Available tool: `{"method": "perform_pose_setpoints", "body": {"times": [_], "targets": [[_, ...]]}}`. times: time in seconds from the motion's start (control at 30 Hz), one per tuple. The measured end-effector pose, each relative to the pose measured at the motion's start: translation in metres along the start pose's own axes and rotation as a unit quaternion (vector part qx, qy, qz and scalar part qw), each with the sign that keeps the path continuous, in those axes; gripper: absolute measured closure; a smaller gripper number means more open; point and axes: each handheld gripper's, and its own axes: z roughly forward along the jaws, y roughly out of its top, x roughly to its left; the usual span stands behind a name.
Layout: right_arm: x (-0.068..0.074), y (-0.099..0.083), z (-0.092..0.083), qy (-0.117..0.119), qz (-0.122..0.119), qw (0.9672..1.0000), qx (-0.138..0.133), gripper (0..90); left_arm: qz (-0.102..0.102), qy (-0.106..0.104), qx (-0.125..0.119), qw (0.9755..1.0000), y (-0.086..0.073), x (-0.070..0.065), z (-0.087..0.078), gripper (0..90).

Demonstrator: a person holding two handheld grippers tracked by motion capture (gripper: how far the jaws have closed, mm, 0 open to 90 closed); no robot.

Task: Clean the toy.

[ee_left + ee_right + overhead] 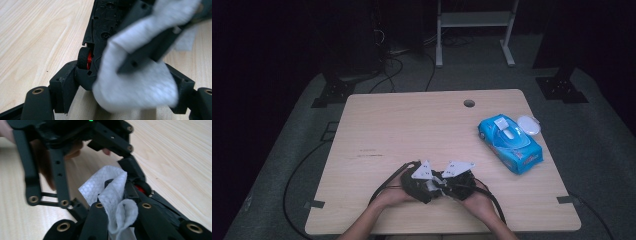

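Observation:
My left gripper (426, 184) is shut on a black toy car (100, 30) whose wheel has a red hub (89, 60); the car's underside faces the camera in the left gripper view. My right gripper (120, 192) is shut on a folded white wipe (112, 187). The wipe (135, 85) is pressed against the car's body and hides part of it. Both grippers meet near the table's front edge, the right gripper (451, 184) directly beside the left. In the right gripper view the left gripper's fingers (130, 166) reach in from above.
A blue pack of wipes (510, 142) lies at the right side of the wooden table (412, 125), with a white oval lid (529, 124) beside it. A round cable hole (469, 103) sits near the far edge. Cables trail off the front.

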Motion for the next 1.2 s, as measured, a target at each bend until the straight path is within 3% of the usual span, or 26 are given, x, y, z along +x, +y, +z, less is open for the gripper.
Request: {"method": "perform_pose_setpoints", "body": {"times": [0.2,0.3,0.37,0.57,0.63,0.7,0.77,0.8,0.93,1.03,1.07,1.13,1.2], "targets": [[-0.015,-0.004,-0.008,-0.026,0.034,0.9991,-0.008,84.1,0.001,-0.002,-0.005,1.0,0.002,0.0,0.001,23.8],[-0.008,-0.002,-0.003,-0.008,0.032,0.9994,-0.012,84.0,0.005,-0.002,-0.003,1.0,0.003,-0.001,0.001,23.8],[-0.004,0.0,0.0,-0.009,0.014,0.9998,-0.009,84.1,0.007,-0.001,-0.002,1.0,0.002,-0.001,0.0,23.8],[-0.017,-0.003,-0.007,-0.031,0.04,0.9986,-0.012,84.1,0.005,-0.001,-0.004,1.0,0.003,-0.001,0.0,23.8],[-0.013,-0.002,-0.006,-0.027,0.036,0.9989,-0.015,84.1,0.005,-0.001,-0.007,1.0,0.004,-0.002,0.0,23.8],[-0.005,0.0,-0.002,-0.001,0.031,0.9993,-0.02,84.1,0.008,0.0,-0.004,1.0,0.004,-0.002,0.0,23.8],[0.002,0.003,0.003,-0.006,0.007,0.9999,-0.011,84.0,0.01,0.002,-0.002,0.9999,0.003,-0.003,0.0,23.8],[0.001,0.004,0.003,-0.009,0.007,0.9999,-0.01,84.0,0.01,0.002,-0.001,1.0,0.002,-0.002,-0.001,23.8],[-0.013,-0.001,-0.004,-0.03,0.032,0.9989,-0.014,84.0,0.01,0.003,-0.001,0.9999,0.002,-0.002,-0.001,23.8],[-0.011,-0.001,-0.003,-0.03,0.032,0.9989,-0.017,84.0,0.01,0.002,-0.002,0.9999,0.004,-0.003,0.001,23.8],[-0.008,0.0,-0.002,-0.02,0.03,0.9992,-0.018,83.9,0.011,0.001,-0.002,0.9999,0.004,-0.003,0.001,23.8],[-0.001,0.002,0.003,-0.012,0.015,0.9996,-0.019,83.9,0.017,0.002,0.004,0.9998,0.004,-0.003,0.001,23.8],[0.0,0.003,0.003,-0.019,0.005,0.9997,-0.013,83.9,0.016,0.002,0.002,0.9999,0.003,-0.003,0.0,23.8]]}}
